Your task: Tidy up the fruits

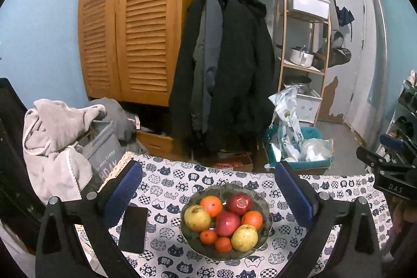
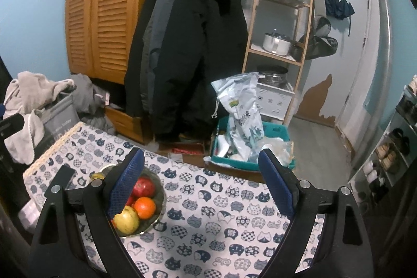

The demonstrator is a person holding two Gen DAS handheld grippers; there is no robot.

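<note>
Glass bowl (image 1: 263, 205) mid-table | phone (image 1: 133, 229) beside | far rim seemingly clear

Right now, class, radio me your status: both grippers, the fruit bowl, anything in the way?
Left gripper open, empty. Right gripper open, empty. Dark glass bowl holds all fruit. Black phone beside bowl.

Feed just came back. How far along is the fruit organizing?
Looks finished: all visible fruit, including red apples, oranges and yellow-green fruits, sits in the bowl. Nothing in hand: left tool and right tool stand open and empty. No loose fruit shows on the tablecloth.
</note>
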